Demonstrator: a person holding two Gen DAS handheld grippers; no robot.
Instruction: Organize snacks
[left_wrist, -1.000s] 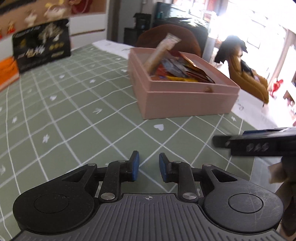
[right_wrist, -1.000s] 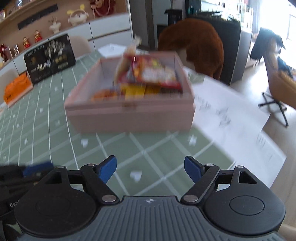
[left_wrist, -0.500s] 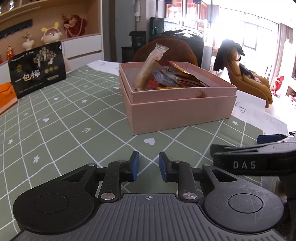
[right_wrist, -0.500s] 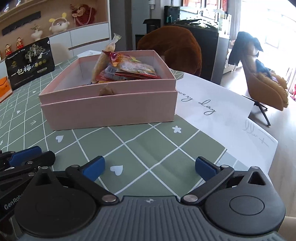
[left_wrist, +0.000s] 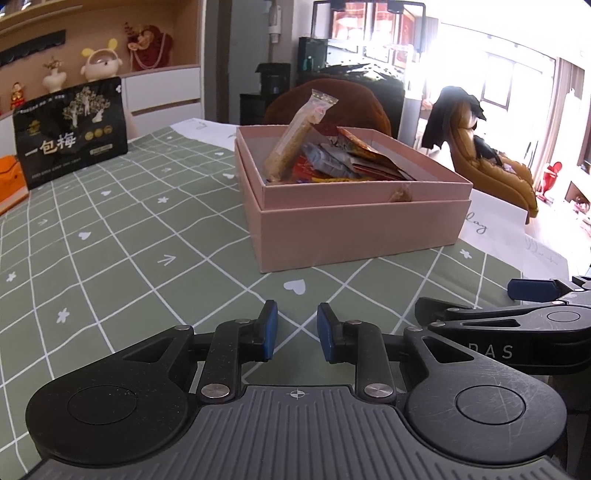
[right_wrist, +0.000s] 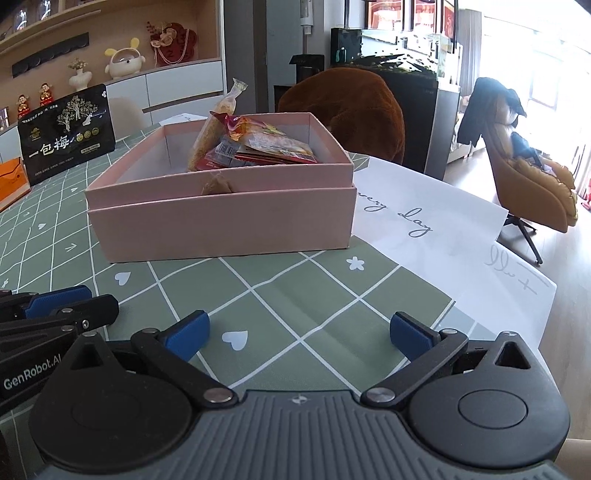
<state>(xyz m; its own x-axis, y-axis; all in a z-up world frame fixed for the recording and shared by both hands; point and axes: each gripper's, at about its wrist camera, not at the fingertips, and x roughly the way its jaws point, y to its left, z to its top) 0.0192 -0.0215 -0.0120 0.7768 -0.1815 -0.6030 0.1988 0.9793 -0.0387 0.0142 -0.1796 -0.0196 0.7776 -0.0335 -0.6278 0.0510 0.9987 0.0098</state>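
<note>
Your left gripper is narrowly parted and empty; your right gripper is spread wide, empty. The pink box of snacks sits ahead, green tablecloth between; the table edge runs near right.

Bright window – tan armchair – wall shelves.

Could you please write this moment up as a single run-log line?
left gripper: nearly closed, empty | right gripper: open, empty | snack packets: in pink box | both grippers short of box, above green tablecloth
</note>
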